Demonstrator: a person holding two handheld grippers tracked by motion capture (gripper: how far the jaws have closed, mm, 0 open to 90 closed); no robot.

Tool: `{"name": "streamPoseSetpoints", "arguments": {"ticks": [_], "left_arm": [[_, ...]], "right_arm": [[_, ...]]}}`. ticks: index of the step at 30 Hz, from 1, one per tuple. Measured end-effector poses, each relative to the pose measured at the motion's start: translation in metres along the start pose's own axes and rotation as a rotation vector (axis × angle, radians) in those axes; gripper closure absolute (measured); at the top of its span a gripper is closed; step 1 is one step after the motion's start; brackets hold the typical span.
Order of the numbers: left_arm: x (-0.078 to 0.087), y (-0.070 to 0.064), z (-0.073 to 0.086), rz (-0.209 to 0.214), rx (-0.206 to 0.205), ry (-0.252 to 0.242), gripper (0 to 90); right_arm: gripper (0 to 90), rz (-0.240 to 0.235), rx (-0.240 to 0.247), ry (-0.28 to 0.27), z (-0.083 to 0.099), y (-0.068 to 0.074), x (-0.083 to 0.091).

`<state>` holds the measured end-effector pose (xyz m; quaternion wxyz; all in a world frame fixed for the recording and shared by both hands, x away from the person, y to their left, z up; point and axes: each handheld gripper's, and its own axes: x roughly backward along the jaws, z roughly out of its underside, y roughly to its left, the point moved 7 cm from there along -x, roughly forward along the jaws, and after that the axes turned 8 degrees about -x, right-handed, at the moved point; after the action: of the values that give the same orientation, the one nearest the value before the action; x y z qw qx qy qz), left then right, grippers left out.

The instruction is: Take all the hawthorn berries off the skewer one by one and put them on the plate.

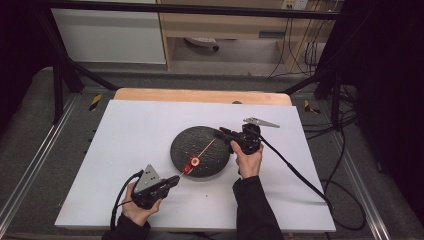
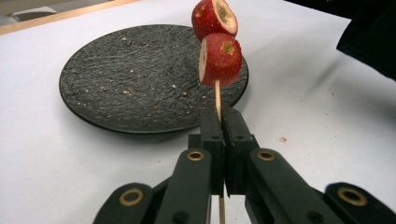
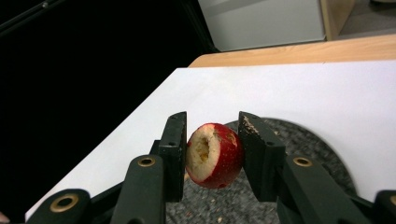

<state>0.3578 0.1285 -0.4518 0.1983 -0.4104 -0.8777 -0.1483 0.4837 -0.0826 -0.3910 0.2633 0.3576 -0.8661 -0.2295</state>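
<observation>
Pinching skewer (image 2: pixel 217 95), left claw (image 2: pixel 223 122); right claw (image 3: pixel 212 148) clamps fruit (image 3: pixel 215 155).

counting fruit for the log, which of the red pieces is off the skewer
The red piece clamped in the right claw. The other two sit threaded on the skewer held by the left claw.

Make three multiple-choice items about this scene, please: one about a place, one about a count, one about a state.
1. Where is the dark plate?
A. on the white table top
B. on the floor
C. on the shelf

2. How many red fruit pieces sit on the stick?
A. none
B. two
C. five

3. What does the right gripper hold?
A. nothing
B. a spoon
C. a red fruit piece

Answers: 1 A, the plate rests on the white table top. 2 B, two fruit pieces show above the left gripper. 3 C, its jaws press a cut red fruit piece from both sides.
</observation>
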Motion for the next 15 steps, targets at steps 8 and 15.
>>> {"name": "streamPoseSetpoints", "arguments": {"ticks": [8, 15], "left_arm": [[0.004, 0.009, 0.000, -0.019, 0.028, -0.012, 88.5], [0.007, 0.016, 0.000, -0.035, 0.046, -0.018, 88.5]], "right_arm": [[64.3, 0.067, 0.010, 0.013, -0.005, -0.016, -0.005], [64.2, 0.083, 0.026, 0.088, 0.020, -0.022, -0.024]]}}
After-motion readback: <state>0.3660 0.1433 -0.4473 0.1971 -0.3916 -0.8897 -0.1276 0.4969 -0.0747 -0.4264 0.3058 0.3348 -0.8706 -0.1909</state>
